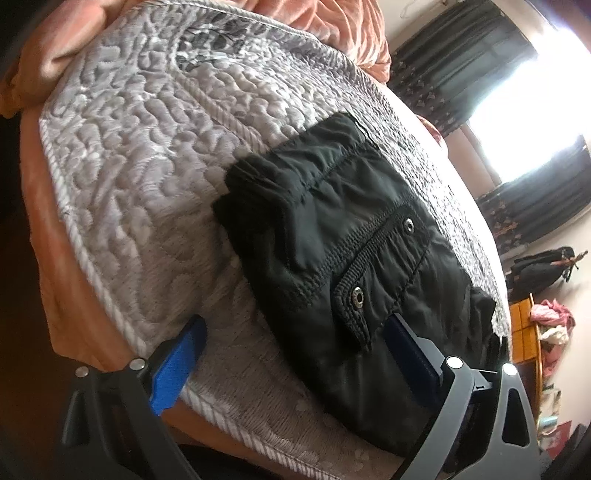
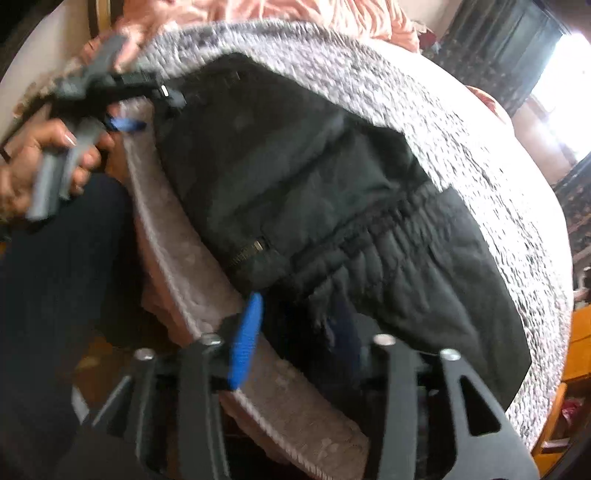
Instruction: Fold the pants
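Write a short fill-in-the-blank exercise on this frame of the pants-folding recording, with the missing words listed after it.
1. The folded pants are ____ in colour.
2. They lie on a grey quilted bedspread that covers a ____.
3. The fingers of the left gripper carry ____ pads.
4. Two metal ____ sit on the pants' pocket flap.

Missing words: black; bed; blue; snaps

I see a bed point(image 1: 147, 166) under a grey quilted cover, with a peach blanket point(image 1: 332, 22) bunched at its far end. Dark patterned curtains point(image 1: 461, 55) frame a glaring window point(image 1: 528, 110). A wooden cabinet point(image 1: 524, 332) holding clothes stands by the pale wall.
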Tool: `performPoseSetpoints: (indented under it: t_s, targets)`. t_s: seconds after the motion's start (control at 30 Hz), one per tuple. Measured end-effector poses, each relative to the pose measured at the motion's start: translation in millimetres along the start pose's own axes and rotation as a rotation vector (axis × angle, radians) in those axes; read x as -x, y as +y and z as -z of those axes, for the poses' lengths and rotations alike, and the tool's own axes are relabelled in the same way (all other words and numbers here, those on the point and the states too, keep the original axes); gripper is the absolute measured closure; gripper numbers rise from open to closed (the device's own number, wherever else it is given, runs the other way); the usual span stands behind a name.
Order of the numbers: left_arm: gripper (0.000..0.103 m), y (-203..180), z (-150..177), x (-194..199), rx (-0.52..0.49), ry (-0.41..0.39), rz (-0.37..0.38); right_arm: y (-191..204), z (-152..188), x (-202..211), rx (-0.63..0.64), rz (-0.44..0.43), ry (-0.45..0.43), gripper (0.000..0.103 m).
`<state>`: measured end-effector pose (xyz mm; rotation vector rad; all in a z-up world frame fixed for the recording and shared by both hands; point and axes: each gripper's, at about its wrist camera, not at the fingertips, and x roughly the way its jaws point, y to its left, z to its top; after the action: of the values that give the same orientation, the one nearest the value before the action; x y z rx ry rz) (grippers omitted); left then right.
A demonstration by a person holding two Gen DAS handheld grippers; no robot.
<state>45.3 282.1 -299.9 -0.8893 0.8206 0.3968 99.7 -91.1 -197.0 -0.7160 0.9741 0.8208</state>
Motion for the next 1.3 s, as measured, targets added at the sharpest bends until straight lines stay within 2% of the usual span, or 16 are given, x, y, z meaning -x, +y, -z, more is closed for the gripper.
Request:
performPoseSetpoints:
  t_s: [0.07,0.13,0.23,0.3,0.37,0.47,0.67,0.77,0.97,1.07,1.3]
  targets:
    - [0.006,4,1,12,0.044,-0.002,0.023,-9,-14,18,-0.034,-0.071,-0.014,0.034]
    - [0.005,9,1,21,0.095,-0.006,0.059,-24,-32,32,-0.076,-0.155,-0.018,0.029]
    - [0.004,13,-7,34,0.149,-0.017,0.129,-54,-77,32,-0.135,-0.317,0.032,0.022]
    - [0.004,23,-14,30,0.249,0.018,0.206,-68,-120,23,-0.141,-0.416,0.084,0.021]
    - [0.004,36,-19,22,0.337,0.049,0.256,-70,-164,12,-0.113,-0.467,0.122,0.019]
    - [0.004,51,-28,11,0.447,0.059,0.295,-65,-223,-15,-0.05,-0.497,0.163,0.016]
    - [0.004,65,-41,-22,0.545,0.116,0.345,-26,-320,-97,0.078,-0.542,0.286,0.014]
    - [0.004,62,-44,-35,0.569,0.141,0.39,-5,-347,-139,0.129,-0.568,0.349,0.014]
    - [0.004,60,-45,-49,0.601,0.155,0.415,32,-375,-206,0.199,-0.632,0.45,0.014]
    - [0.006,62,-44,-48,0.605,0.15,0.439,49,-380,-226,0.254,-0.658,0.497,0.014]
    - [0.01,69,-36,-39,0.623,0.136,0.423,77,-386,-248,0.36,-0.664,0.55,0.014]
